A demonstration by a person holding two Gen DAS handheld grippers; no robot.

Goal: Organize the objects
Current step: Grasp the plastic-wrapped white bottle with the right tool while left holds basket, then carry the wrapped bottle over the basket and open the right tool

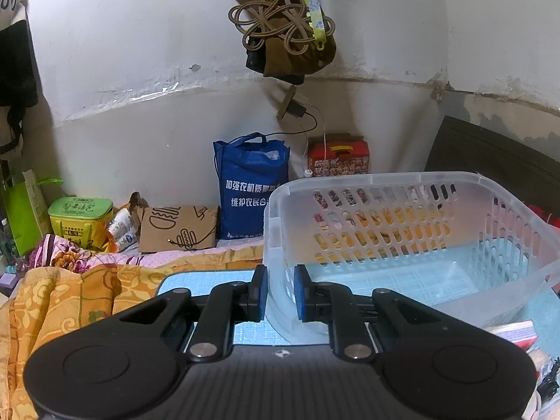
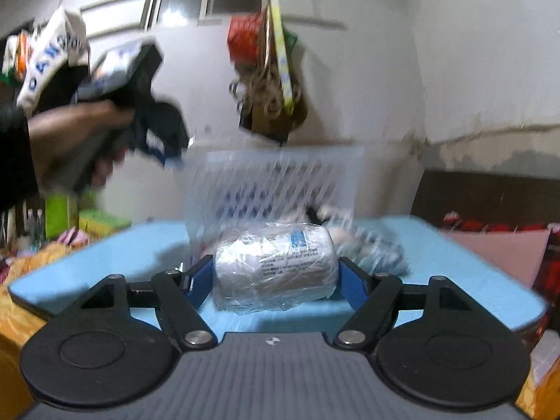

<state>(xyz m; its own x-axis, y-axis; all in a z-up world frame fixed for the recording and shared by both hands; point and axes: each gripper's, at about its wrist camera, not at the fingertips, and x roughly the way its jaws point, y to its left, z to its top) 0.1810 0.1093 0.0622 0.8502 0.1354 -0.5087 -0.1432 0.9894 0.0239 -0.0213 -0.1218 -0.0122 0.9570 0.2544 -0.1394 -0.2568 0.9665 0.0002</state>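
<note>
Wrapped roll (image 2: pixel 276 266) is seen clamped between the pads of the right gripper (image 2: pixel 275 281), its long axis lying crosswise from one pad to the other, so it is carried sideways and slightly above the blue mat (image 2: pixel 455 280). Straight ahead of it, further along the mat, the clear basket (image 2: pixel 280 182) is seen, blurred by motion; the open top cannot be made out in the right wrist view. Since the roll is already held by the right gripper, that hand is judged the one to deliver it, and the coming move is judged to turn on lifting the roll over the near wall of the basket and releasing it inside.

The left gripper (image 1: pixel 280 294) is closed on the rim wall of the basket (image 1: pixel 402 210), one pad outside and one inside, so the basket is held steady. Inside the basket only the mat is seen through its floor; nothing has been placed there as far as can be told
</note>
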